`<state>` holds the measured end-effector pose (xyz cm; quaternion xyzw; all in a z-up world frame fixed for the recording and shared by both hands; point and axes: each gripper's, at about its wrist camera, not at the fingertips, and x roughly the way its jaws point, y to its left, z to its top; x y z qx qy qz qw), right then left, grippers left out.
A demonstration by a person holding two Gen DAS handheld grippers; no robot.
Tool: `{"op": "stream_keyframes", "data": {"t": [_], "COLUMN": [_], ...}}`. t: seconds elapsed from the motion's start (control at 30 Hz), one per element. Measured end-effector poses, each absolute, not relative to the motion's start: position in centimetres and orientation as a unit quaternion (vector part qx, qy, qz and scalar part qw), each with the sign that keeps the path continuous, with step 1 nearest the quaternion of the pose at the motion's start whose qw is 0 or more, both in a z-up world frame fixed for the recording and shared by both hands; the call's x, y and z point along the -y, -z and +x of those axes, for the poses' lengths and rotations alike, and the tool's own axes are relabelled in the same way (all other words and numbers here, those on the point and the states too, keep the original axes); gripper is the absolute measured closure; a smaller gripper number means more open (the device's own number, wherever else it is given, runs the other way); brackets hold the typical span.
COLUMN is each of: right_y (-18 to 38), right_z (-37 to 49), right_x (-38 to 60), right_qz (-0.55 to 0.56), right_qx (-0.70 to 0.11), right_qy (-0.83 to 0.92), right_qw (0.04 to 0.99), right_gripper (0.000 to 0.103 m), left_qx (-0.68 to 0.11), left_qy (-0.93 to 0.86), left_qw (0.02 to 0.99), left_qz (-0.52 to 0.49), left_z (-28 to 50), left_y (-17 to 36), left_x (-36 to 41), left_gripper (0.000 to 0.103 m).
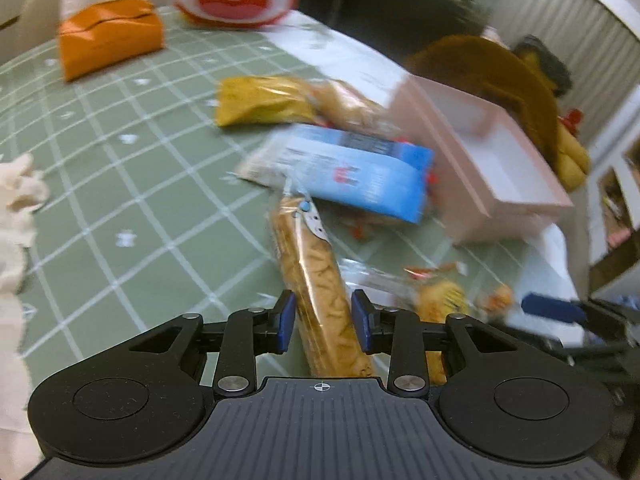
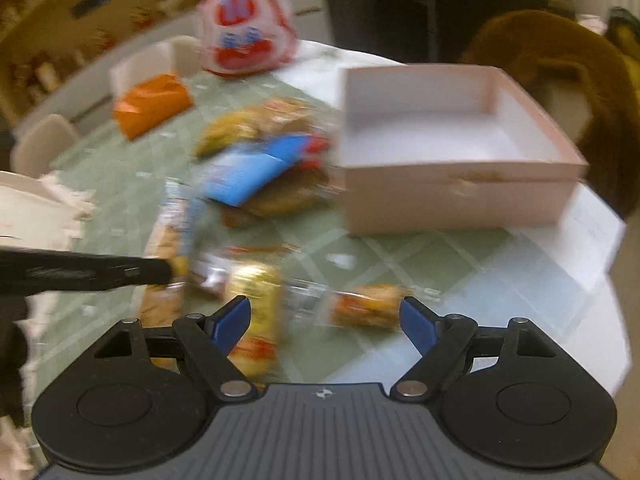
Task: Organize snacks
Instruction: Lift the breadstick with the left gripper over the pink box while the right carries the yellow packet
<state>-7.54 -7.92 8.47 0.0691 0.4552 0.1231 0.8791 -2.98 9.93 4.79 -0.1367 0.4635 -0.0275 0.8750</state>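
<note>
Left claw pinching biscuit tube | right claw spread, empty | risk: slick wrapper slips toward pink box

You saw a sage-green tablecloth crossed by a white grid, an orange pouch, a pale pink box, and a sky-blue snack packet.
</note>
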Motion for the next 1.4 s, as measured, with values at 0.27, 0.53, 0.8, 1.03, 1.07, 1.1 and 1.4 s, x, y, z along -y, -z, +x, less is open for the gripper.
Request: {"op": "stream_keyframes", "data": {"t": [0.27,0.53,0.8,1.03,1.07,1.1,1.4], "right_y": [-6.1,-8.8,-10.1,-11.9,-12.2,-12.6,-15.0], "right_z": [-6.3,-7.5,-10.2,-11.6,-11.6,-11.7,-12.2], "right_x": [4.1,8.3,13.9,16.3,16.5,16.8,18.1], "right_qz": [0.043,0.085,0.119,0.121,0.122,0.123,0.125], "right_qx": [-0.500,-0.477,-0.469,-0.445,-0.441,-0.436,-0.406], "right_qy": [-0.158,-0.134,-0.078,-0.061,-0.061,-0.061,-0.037], "right_qw": [0.851,0.864,0.872,0.885,0.887,0.889,0.905], "right_gripper": [0.068,0.068,0.068,0.068,0.068,0.068,0.068], "left_qx": [-0.464,-0.472,-0.455,-0.392,-0.378,-0.365,-0.324], "left_qy": [0.028,0.018,0.044,0.102,0.118,0.133,0.200], "left_qw": [0.873,0.871,0.881,0.906,0.910,0.913,0.924], "left_qz": [-0.144,-0.132,-0.121,-0.121,-0.126,-0.126,-0.016], "left_z": [-3.0,-1.0,-3.6,-6.4,-6.0,-5.3,7.0], "left_y": [-4.9,-4.0,-5.8,-13.0,-14.5,-16.0,-22.1], "left_x": [-10.6,-10.0,-8.8,-6.4,-5.9,-5.3,4.0], "left_gripper": [0.070,0.061,0.070,0.070,0.070,0.070,0.070]}}
